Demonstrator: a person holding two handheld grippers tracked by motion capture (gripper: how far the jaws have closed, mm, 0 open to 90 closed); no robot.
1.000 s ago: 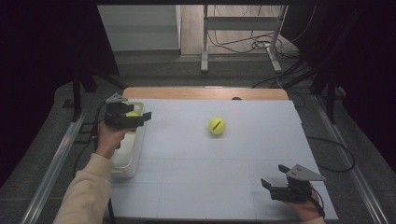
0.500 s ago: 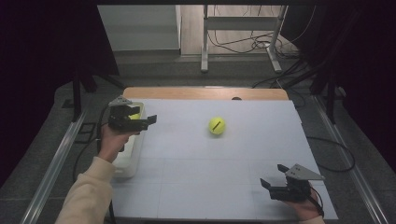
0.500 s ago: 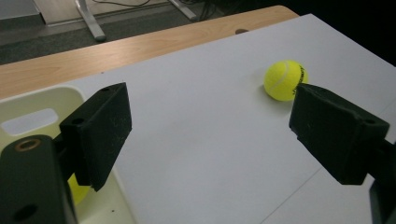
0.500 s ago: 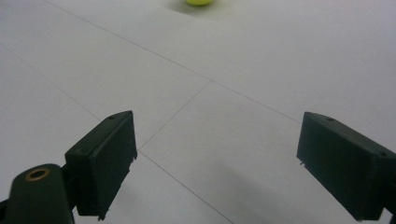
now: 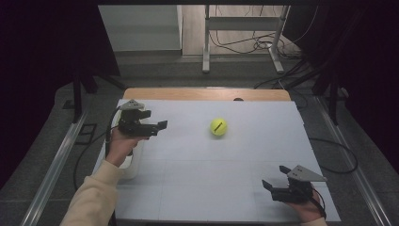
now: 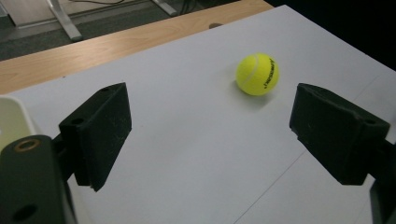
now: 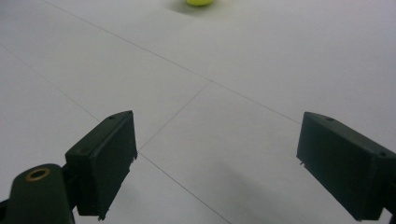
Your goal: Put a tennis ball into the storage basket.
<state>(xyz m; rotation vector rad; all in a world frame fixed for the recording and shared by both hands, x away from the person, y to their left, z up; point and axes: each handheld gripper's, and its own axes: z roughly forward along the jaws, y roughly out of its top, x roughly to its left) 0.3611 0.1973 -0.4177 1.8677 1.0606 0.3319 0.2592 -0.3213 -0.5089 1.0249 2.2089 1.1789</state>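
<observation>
A yellow tennis ball (image 5: 218,126) lies alone on the white table top (image 5: 226,169), a little beyond its middle. My left gripper (image 5: 159,127) hovers at the table's left side, level, with its jaws pointing right at the ball and a wide gap still between them. In the left gripper view the tennis ball (image 6: 257,73) sits ahead, beyond the open left gripper (image 6: 210,100), which holds nothing. My right gripper (image 5: 275,178) rests low at the near right corner, open and empty. The right gripper view has the open right gripper (image 7: 215,121) over bare table and the tennis ball (image 7: 200,2) at the top edge.
A white bin (image 5: 131,165) sits at the table's left edge under the left hand; the bin's corner (image 6: 11,116) shows in the left gripper view. A wooden strip (image 5: 207,94) runs along the far edge. Cables and a metal stand lie on the floor beyond.
The left gripper has moved right, from above the white bin out over the table toward the ball. The right gripper and the ball have stayed put.
</observation>
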